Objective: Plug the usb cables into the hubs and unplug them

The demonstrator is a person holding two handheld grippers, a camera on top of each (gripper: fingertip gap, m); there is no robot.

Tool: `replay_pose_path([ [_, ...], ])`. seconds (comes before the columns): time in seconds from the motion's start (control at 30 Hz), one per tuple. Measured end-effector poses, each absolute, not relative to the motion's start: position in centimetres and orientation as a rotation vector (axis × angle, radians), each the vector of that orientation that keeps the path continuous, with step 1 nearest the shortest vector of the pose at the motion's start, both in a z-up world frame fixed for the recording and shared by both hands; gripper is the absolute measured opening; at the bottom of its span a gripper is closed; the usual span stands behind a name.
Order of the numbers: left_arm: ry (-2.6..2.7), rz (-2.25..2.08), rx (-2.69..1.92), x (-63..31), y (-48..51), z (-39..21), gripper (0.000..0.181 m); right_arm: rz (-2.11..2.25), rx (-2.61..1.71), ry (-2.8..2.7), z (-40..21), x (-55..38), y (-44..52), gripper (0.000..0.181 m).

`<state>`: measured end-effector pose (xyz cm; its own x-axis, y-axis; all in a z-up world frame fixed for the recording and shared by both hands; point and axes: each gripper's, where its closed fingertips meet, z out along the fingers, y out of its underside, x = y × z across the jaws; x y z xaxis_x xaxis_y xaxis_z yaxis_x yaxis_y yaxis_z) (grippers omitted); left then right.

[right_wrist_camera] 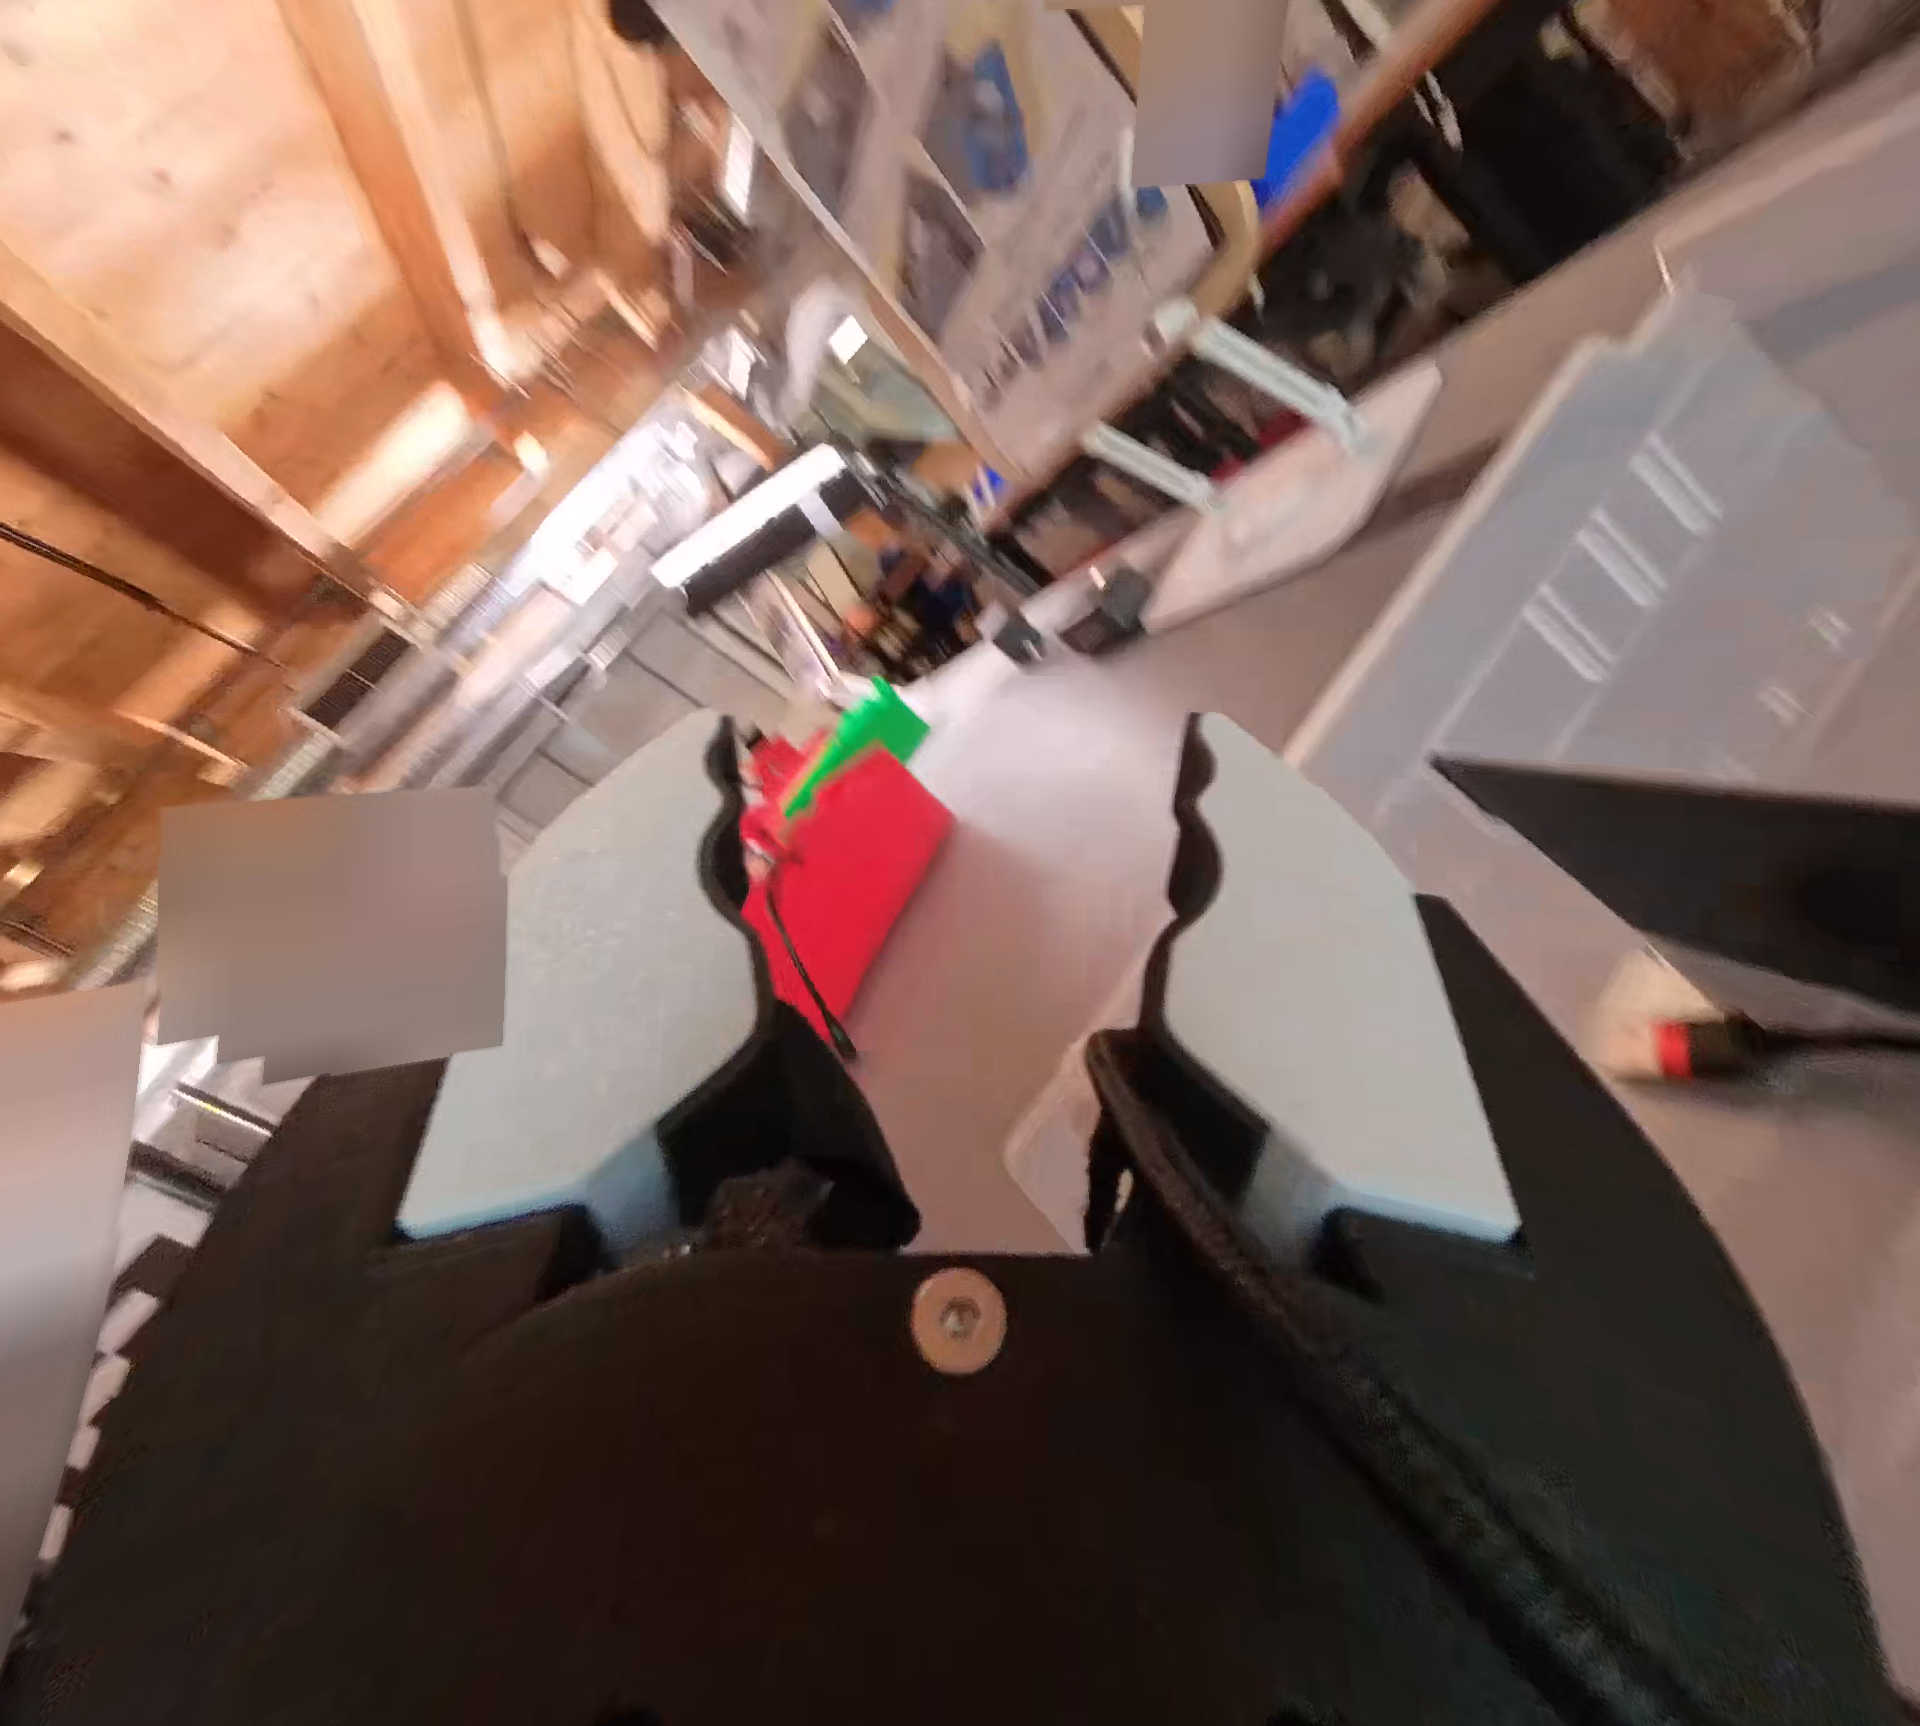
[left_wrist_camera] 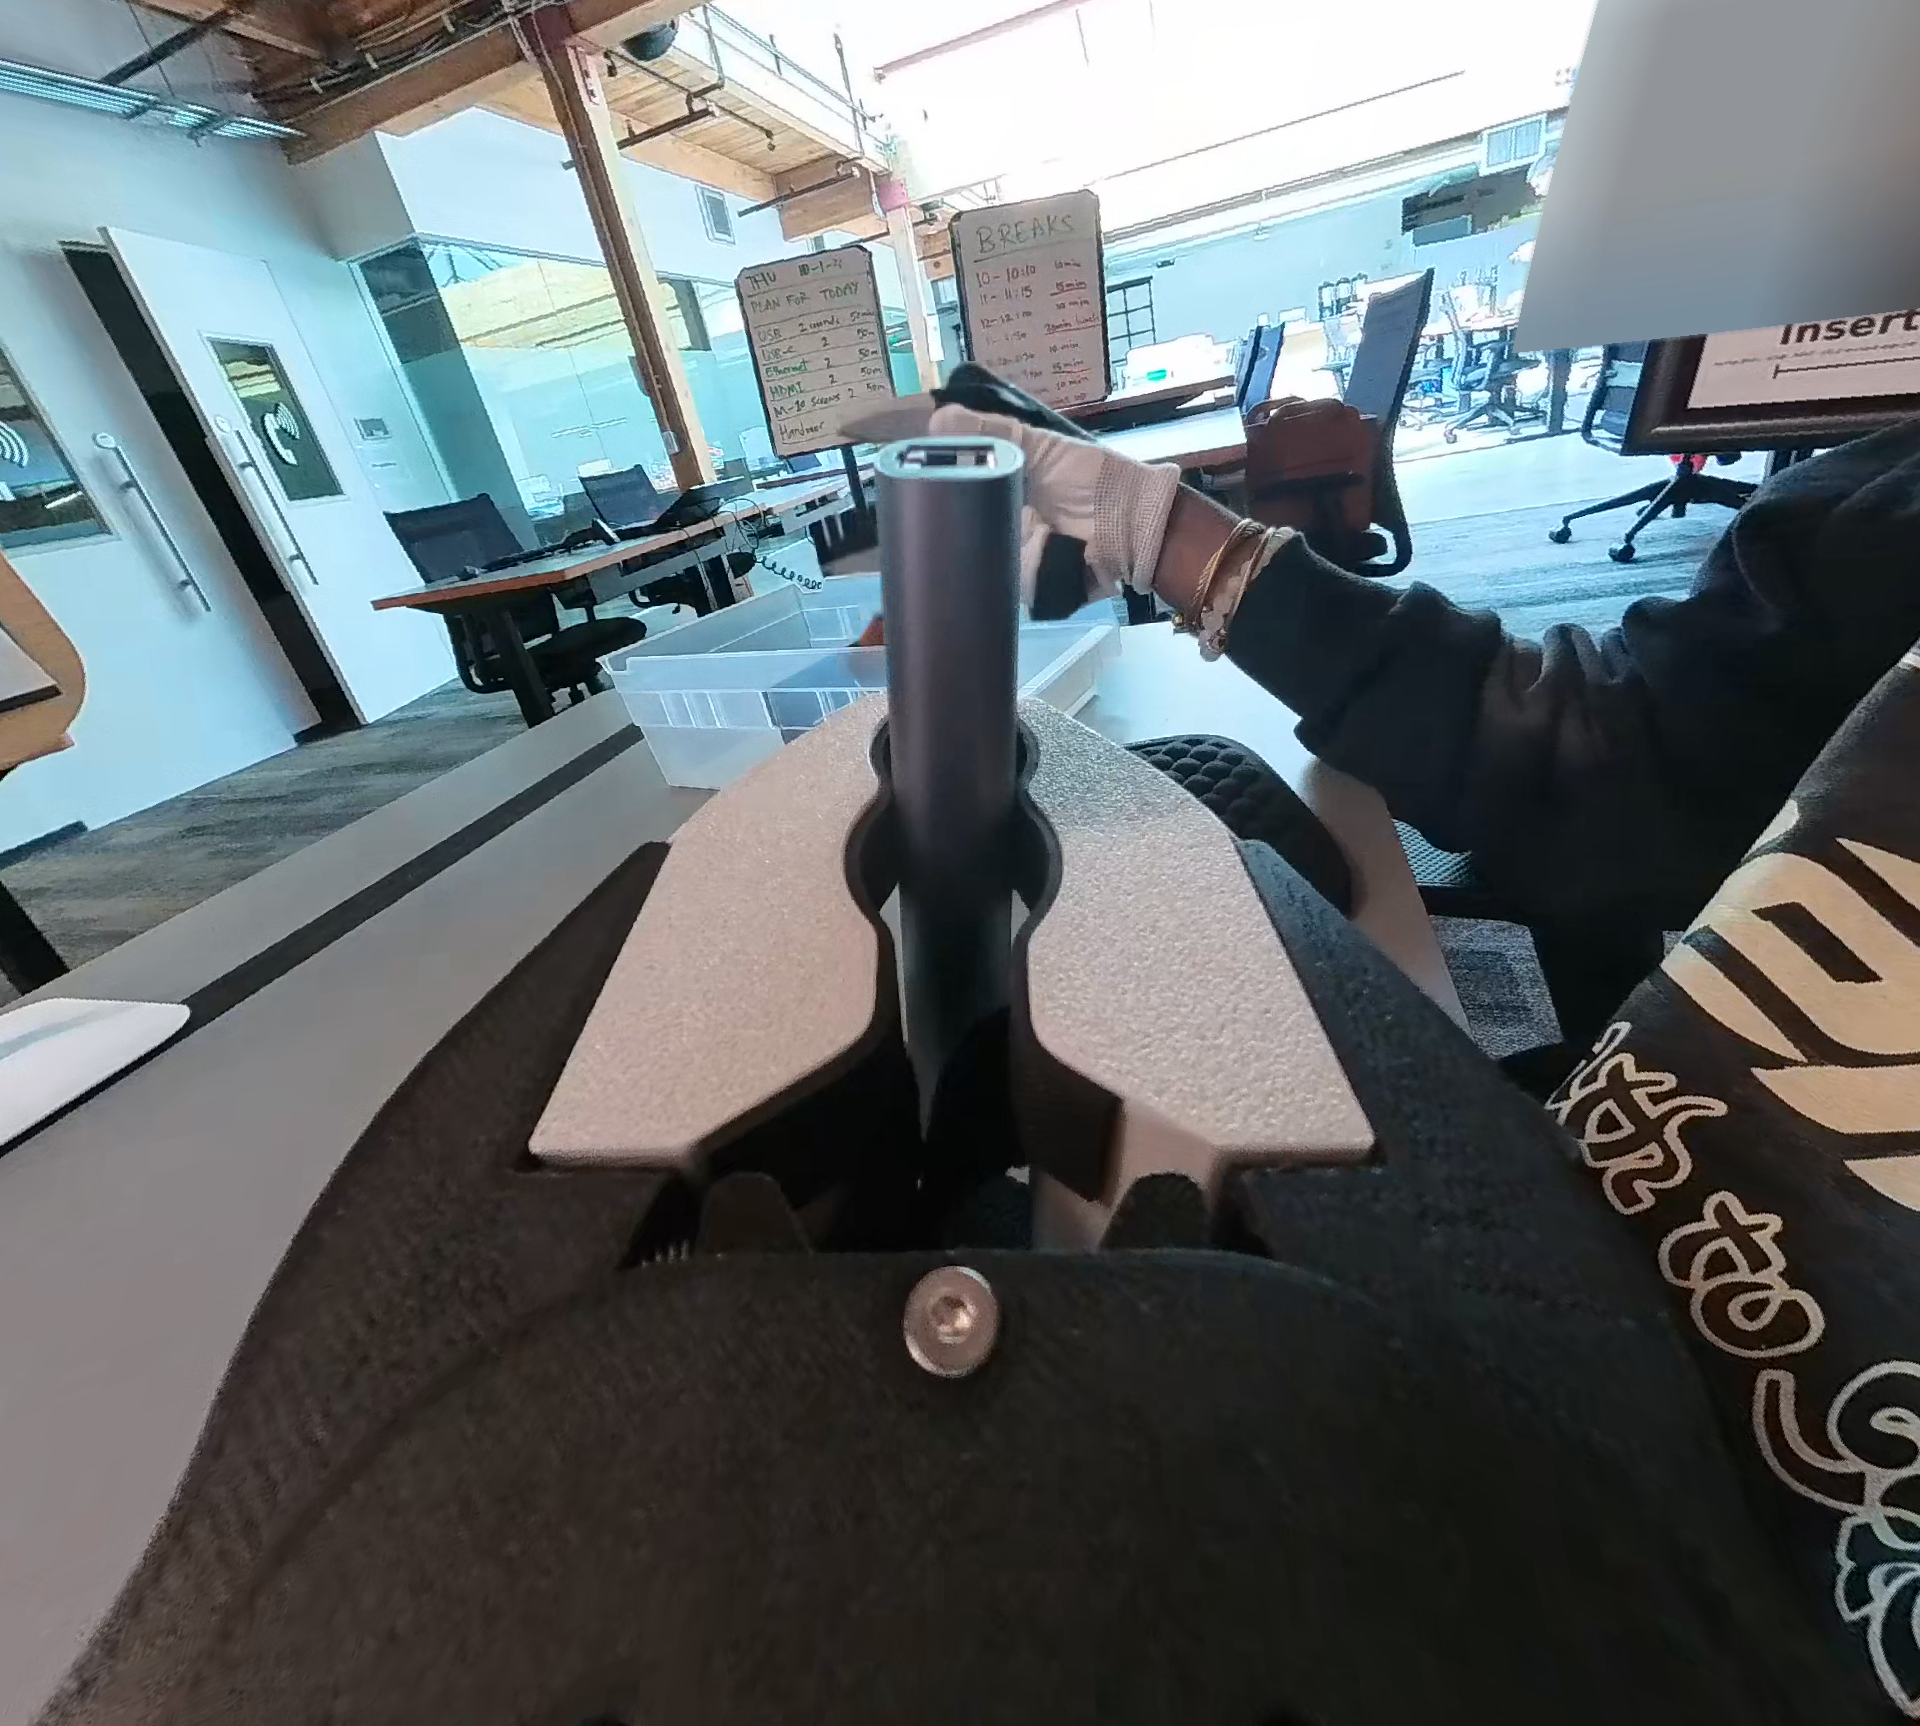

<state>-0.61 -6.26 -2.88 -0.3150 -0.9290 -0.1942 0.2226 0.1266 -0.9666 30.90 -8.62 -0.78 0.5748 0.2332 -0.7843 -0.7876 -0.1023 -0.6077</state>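
A slim grey metal hub [left_wrist_camera: 951, 689] is held upright in the left gripper [left_wrist_camera: 954, 741], whose two pale fingers [left_wrist_camera: 748, 938] are clamped against its sides. The hub's lower part is sunk between the fingers, seated in the rounded notches near their tips, while its upper part rises clear above them. At its top end a port opening is seen, facing away from the camera. No cable is seen plugged into that end.

Behind the hub, a white-gloved hand [left_wrist_camera: 1081, 502] with bracelets at the wrist is raised above the grey table [left_wrist_camera: 343, 980], and something dark is gripped in it; what it is cannot be told. A clear plastic bin [left_wrist_camera: 748, 668] stands on the table just beyond the gripper's fingertips.

In the right wrist view, heavily blurred and tilted, the right gripper [right_wrist_camera: 956, 741] is shown with its jaws wide apart and nothing between them. A red block [right_wrist_camera: 862, 866] with a green piece [right_wrist_camera: 883, 726] at its far end lies on the table ahead, partly hidden by the left-hand finger, and a thin black cable [right_wrist_camera: 805, 980] runs along its near side. The clear plastic bin [right_wrist_camera: 1621, 596] is seen at the right.
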Motion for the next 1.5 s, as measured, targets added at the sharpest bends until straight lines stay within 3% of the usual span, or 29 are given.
replay_pose_path([
  [0.07, 1.366, -1.413, -0.759, -0.6, -6.2, -2.9, 0.017, 0.847, -1.628, 0.509, -3.2, 30.5, -8.4, 0.090],
  [0.2, 1.366, -1.409, -0.758, -0.6, -6.2, -2.9, 0.017, 0.625, -2.019, 0.495, -7.9, 29.9, -9.6, 0.090],
  [0.63, 1.366, -1.396, -0.756, -0.6, -6.2, -2.9, 0.016, 0.249, -2.637, 0.528, -13.7, 30.5, -16.1, 0.062],
  [0.93, 1.340, -1.428, -0.761, -0.6, -5.9, -2.5, 0.016, 0.090, -3.001, 0.395, -12.4, 31.5, -19.1, 0.061],
  [1.3, 1.369, -1.418, -0.769, -0.3, -6.1, -3.0, 0.016, 0.248, -3.588, -0.027, -11.8, 32.8, -20.9, 0.060],
  [1.5, 1.369, -1.420, -0.772, -0.3, -6.1, -3.1, 0.016, 0.019, -3.742, -0.107, -9.8, 34.0, -22.8, 0.059],
])
